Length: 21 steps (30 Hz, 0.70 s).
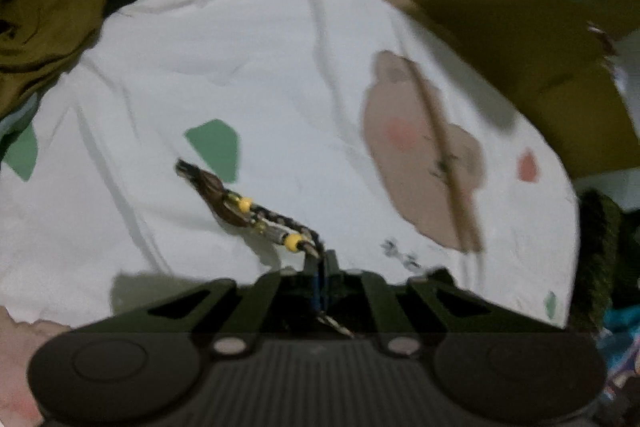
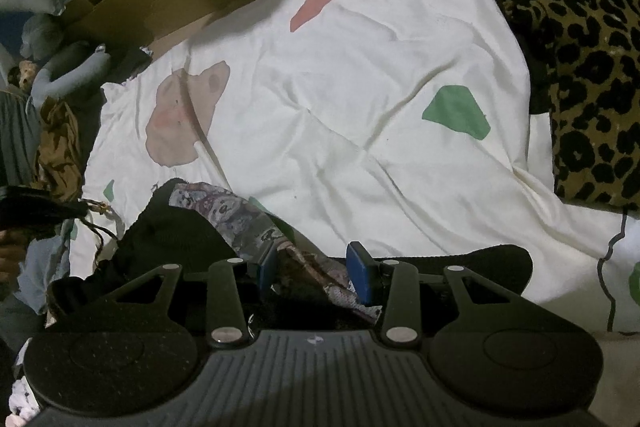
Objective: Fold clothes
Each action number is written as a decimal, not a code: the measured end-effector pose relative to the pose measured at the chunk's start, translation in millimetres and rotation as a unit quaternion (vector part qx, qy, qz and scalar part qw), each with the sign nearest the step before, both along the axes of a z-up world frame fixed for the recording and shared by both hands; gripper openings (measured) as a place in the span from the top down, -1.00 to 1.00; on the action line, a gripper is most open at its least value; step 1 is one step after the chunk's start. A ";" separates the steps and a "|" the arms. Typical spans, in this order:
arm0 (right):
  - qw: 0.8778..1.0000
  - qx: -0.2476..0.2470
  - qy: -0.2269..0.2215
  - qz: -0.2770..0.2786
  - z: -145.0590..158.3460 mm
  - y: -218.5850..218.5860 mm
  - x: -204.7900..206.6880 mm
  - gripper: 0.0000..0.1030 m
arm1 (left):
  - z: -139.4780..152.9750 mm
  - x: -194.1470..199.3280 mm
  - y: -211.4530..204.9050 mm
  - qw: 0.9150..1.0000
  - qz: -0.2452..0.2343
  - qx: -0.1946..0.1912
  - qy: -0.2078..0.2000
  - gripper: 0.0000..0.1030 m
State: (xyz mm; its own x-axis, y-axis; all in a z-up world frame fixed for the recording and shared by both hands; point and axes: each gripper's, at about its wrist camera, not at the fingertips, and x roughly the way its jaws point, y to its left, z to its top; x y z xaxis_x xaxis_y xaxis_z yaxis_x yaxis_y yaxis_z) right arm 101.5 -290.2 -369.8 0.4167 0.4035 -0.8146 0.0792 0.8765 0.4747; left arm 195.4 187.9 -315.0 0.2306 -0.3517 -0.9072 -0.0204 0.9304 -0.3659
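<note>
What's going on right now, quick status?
Left tongs shut on a beaded cord. Right tongs part open, astride a patterned cloth with black garment. White sheet beneath; leopard-print fabric alongside.

The white sheet [image 2: 360,99] is matt woven cloth, softly creased, with flat printed patches. The leopard-print fabric [image 2: 580,27] looks plush and dull. The beaded cord [image 1: 256,211] is braided thread with glossy yellow beads. The right gripper [image 2: 316,267] is matt black plastic, its fingertips [image 2: 362,271] blue rubbery pads, its pivots shiny metal
</note>
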 end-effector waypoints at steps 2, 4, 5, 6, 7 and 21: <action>1.000 0.000 0.000 0.001 0.6 0.7 0.9 0.12 | 4.0 0.9 -4.2 1.000 -0.022 -0.008 -0.002 0.96; 1.000 -0.001 0.000 0.001 0.9 1.4 0.7 0.12 | 7.2 -3.0 -7.6 0.999 -0.042 -0.016 -0.002 0.96; 1.000 -0.001 0.000 0.002 0.9 1.8 0.5 0.12 | 6.2 -3.5 -9.6 0.999 -0.050 -0.019 -0.001 0.96; 1.000 -0.002 0.001 0.004 0.8 2.3 0.3 0.12 | 5.2 -3.9 -11.6 0.998 -0.058 -0.022 0.000 0.96; 1.000 -0.003 0.002 0.005 0.6 2.7 0.4 0.12 | 5.3 -4.9 -12.7 0.998 -0.064 -0.025 0.000 0.96; 1.000 -0.008 0.008 0.014 -1.7 10.3 3.7 0.12 | 43.2 -41.4 -50.9 0.981 -0.175 -0.076 -0.023 0.96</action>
State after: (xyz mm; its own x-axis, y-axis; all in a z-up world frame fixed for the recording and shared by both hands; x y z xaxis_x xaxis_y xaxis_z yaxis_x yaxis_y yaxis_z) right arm 105.2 -279.9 -371.5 0.3923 0.4013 -0.8277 0.0620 0.8862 0.4591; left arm 154.0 137.0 -271.8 0.1106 -0.5463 -0.8302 0.3099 0.8127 -0.4935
